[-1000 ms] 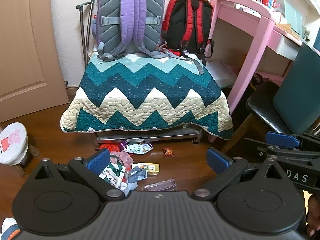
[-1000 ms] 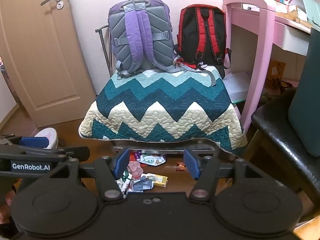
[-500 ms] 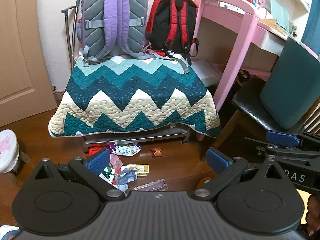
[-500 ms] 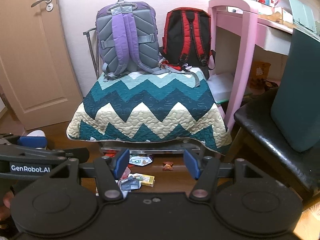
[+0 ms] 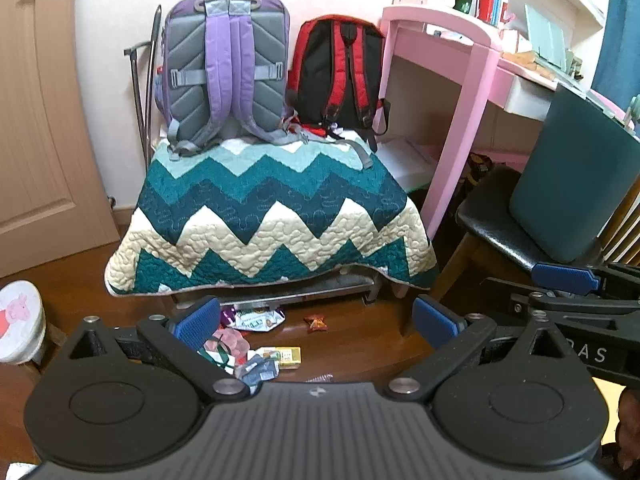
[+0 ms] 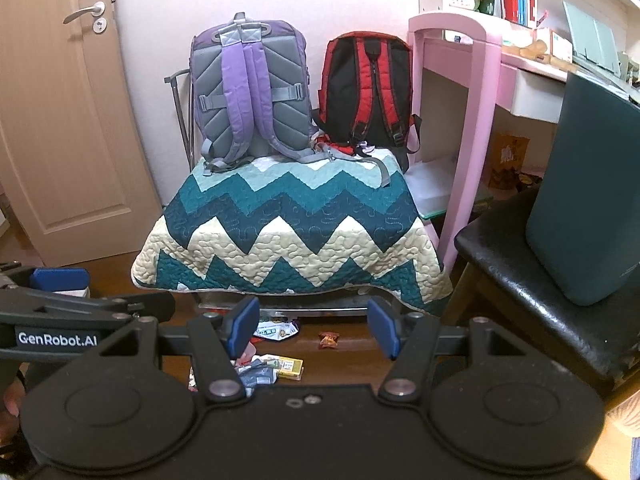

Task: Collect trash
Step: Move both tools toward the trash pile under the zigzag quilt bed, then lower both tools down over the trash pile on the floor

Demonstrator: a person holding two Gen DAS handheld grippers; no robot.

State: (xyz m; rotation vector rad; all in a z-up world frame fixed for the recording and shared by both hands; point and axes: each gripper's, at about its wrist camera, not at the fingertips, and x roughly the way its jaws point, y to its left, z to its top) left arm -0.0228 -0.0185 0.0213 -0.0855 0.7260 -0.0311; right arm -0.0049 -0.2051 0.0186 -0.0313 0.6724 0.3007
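From my left view, my left tongs [image 5: 316,322] are wide apart and hold nothing. The trash pile [image 5: 252,354] lies on the wood floor [image 5: 360,340], just in front of the zigzag quilt [image 5: 272,216].

From my right view, my right tongs [image 6: 314,326] are apart and empty too. The little candy wrapper [image 6: 329,339] sits alone. Thin wrappers could slip out if I pinch badly.

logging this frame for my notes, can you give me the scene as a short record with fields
trash: wrappers scattered on the wood floor in front of the quilt-covered stand
stray piece: small orange wrapper, apart from the pile
left gripper: jaws open, empty
right gripper: jaws open, empty
on stand: purple backpack, red backpack
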